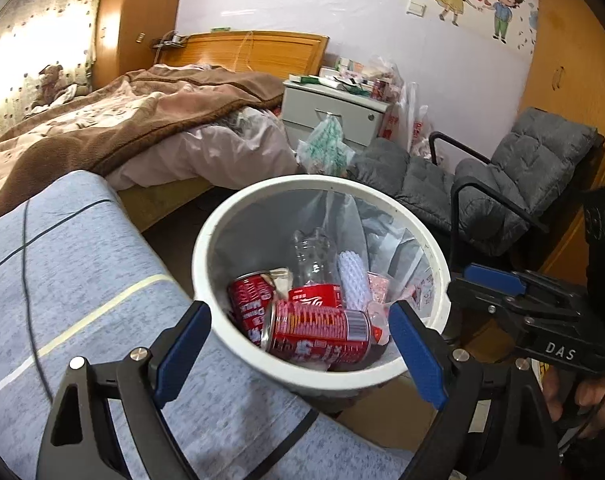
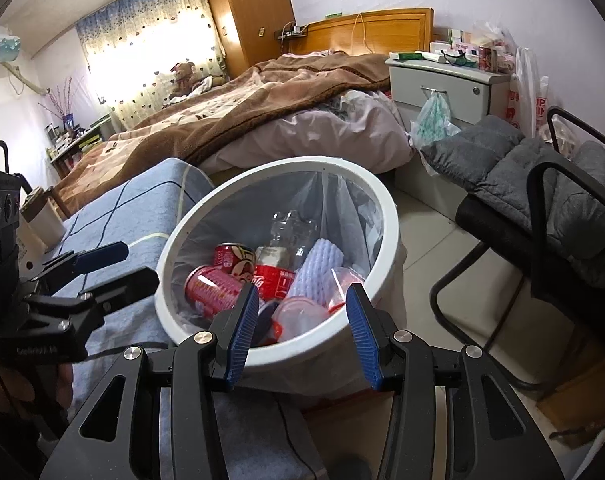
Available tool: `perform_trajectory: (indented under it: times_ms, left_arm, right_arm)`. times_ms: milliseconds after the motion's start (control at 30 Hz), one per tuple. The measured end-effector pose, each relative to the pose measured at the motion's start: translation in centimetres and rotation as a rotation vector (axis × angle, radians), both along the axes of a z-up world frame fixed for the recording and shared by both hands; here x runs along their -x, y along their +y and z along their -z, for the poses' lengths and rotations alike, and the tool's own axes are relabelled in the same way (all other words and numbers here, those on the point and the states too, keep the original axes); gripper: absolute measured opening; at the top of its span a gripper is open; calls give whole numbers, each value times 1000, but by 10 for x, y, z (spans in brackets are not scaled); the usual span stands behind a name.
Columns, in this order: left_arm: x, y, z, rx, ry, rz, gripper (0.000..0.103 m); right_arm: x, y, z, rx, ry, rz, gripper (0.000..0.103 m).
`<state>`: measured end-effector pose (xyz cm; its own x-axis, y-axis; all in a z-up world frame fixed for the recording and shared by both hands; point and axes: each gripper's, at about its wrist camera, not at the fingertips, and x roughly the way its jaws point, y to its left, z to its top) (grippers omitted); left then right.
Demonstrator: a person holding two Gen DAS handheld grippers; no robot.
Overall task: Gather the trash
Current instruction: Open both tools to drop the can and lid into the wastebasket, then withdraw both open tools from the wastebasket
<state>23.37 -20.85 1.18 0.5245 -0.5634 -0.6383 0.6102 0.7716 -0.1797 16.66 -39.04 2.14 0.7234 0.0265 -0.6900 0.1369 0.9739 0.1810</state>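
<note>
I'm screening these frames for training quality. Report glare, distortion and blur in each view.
Left wrist view: the curtain is blown out at upper left, the fisheye bends the walls with dark corners, and the bin and cans are sharp. Right wrist view: the curtain glares behind the bear, the edges curve alike, and the bin's contents stay clear.

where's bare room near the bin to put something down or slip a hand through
Free: the blue-grey checked cloth surface left of the white round bin, crossed only by a thin black cable; and the pale tiled floor between bin and grey cushioned chair. Crowded: the bin itself, full of red cans, and the cluttered grey nightstand.
</note>
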Motion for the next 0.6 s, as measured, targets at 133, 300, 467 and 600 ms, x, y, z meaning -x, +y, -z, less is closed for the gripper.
perform_trajectory:
  times_ms: [133,300,467,600]
  left_arm:
    - [13,13,-6,-4,-12,-45,92]
    - [34,31,-11,-18,-22,-108,92]
    - [59,52,-14,-21,-32,-162,91]
    - [79,68,-19,-16,-43,-196,91]
  right_arm:
    - [17,11,-10,-4,-17,-11,47]
    - [37,32,-20,5,-35,-41,47]
    - [57,55,-29,16,-52,-79,47]
    - [71,73,-31,29,-51,-113,47]
